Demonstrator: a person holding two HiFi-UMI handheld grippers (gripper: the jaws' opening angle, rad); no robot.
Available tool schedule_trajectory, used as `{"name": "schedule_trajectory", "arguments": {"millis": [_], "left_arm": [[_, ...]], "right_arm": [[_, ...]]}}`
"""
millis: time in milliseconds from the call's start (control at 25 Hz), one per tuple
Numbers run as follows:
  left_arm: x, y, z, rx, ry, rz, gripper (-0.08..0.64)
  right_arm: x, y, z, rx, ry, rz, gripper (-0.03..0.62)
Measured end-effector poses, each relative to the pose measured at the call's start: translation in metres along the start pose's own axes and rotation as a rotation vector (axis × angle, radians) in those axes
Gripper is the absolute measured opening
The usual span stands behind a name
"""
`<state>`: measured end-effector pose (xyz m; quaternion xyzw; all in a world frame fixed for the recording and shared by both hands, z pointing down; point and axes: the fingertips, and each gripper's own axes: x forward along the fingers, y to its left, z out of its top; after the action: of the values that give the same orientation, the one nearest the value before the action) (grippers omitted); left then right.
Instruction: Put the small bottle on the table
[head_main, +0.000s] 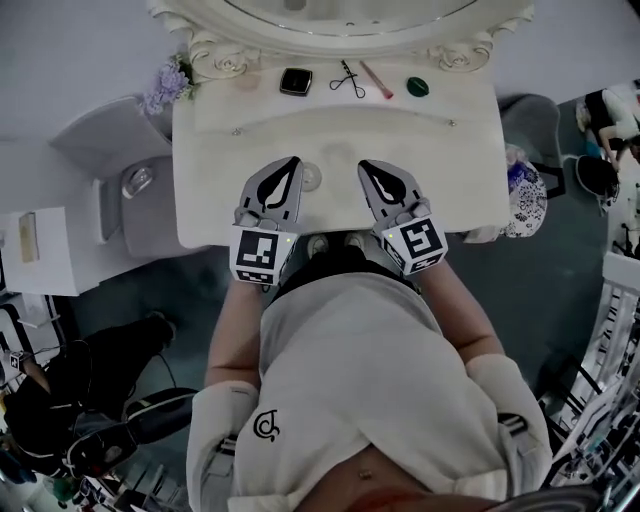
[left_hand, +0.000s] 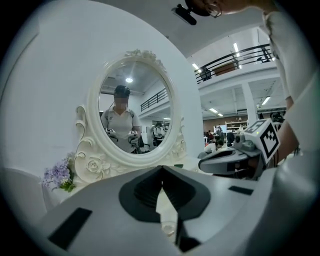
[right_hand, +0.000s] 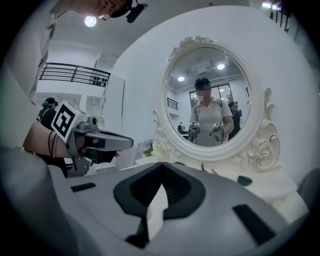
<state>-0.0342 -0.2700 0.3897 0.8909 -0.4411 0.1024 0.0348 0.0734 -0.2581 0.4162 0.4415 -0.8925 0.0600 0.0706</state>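
Note:
A small clear round thing (head_main: 311, 178), possibly the small bottle, rests on the white dressing table (head_main: 220, 190) just right of my left gripper (head_main: 292, 162). In the left gripper view it shows pale and glassy (left_hand: 168, 228) low in the gap under the jaws, not gripped. My left gripper (left_hand: 161, 168) has its jaws together with nothing between the tips. My right gripper (head_main: 365, 165) hovers beside it over the table's front middle, and its jaws (right_hand: 162, 164) also meet at the tips, holding nothing.
Along the table's back, under the oval mirror (left_hand: 134, 120), lie a black compact (head_main: 296, 81), scissors (head_main: 347, 78), a pink stick (head_main: 377, 80) and a green round lid (head_main: 417, 87). Purple flowers (head_main: 168, 85) sit at the back left corner. A grey seat (head_main: 125, 185) stands left.

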Motion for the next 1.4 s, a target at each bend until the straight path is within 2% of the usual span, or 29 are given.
{"name": "schedule_trajectory", "arguments": {"millis": [240, 560, 800, 1400], "left_arm": [[-0.017, 0.007, 0.050, 0.036, -0.097, 0.018, 0.014], [-0.031, 0.021, 0.070, 0.017, -0.133, 0.038, 0.012], [-0.027, 0.031, 0.073, 0.003, -0.154, 0.058, 0.014], [-0.023, 0.043, 0.072, -0.006, -0.147, 0.081, 0.012]], "right_arm": [[-0.008, -0.005, 0.040, -0.032, -0.065, 0.029, 0.008], [-0.015, -0.016, 0.063, -0.047, -0.085, 0.037, 0.006], [-0.006, -0.026, 0.067, -0.044, -0.095, 0.029, 0.006], [0.018, -0.016, 0.070, -0.069, -0.074, 0.092, 0.005]]}}
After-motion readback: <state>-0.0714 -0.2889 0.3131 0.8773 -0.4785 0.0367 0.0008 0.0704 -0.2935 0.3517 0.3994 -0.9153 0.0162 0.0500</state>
